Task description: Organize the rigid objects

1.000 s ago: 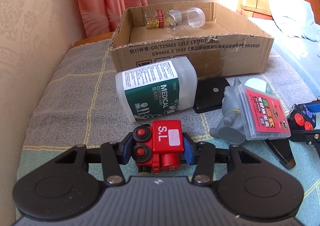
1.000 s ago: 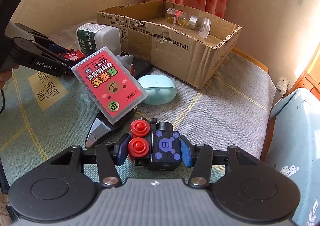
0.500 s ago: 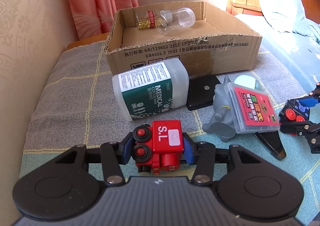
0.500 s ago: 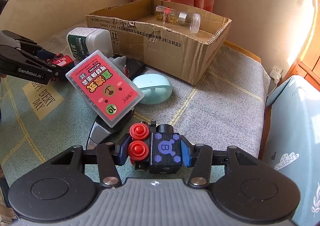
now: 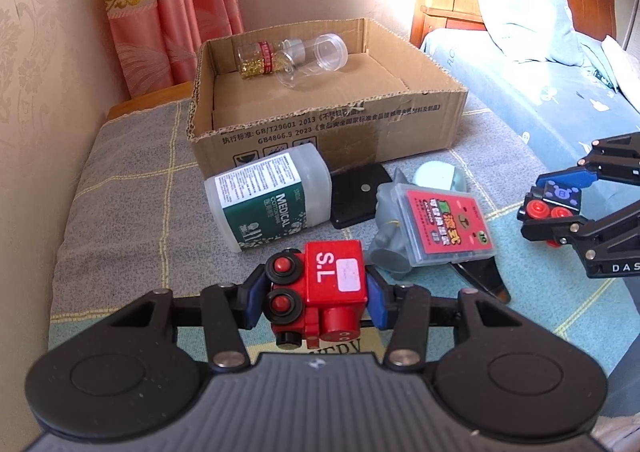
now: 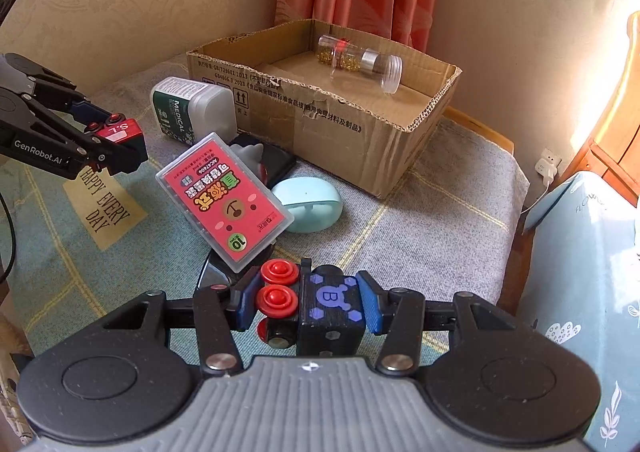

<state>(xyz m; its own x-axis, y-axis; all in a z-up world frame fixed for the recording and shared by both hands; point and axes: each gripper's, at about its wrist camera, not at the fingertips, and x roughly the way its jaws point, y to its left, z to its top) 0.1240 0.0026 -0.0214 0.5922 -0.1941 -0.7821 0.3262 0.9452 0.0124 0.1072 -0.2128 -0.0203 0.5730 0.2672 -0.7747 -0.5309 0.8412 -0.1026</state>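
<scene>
We find both tongs raised since the earlier frame: left tongs (image 5: 316,302) pinching the red toy train (image 5: 320,294), right tongs (image 6: 306,306) pinching the black toy train (image 6: 316,304).

The red card case (image 5: 444,226) hides most of the grey figure (image 5: 386,220) beneath.

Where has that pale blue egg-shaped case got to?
The pale blue case lies on the blanket just in front of the cardboard box, partly tucked behind the tilted red card box, in the right wrist view.
</scene>
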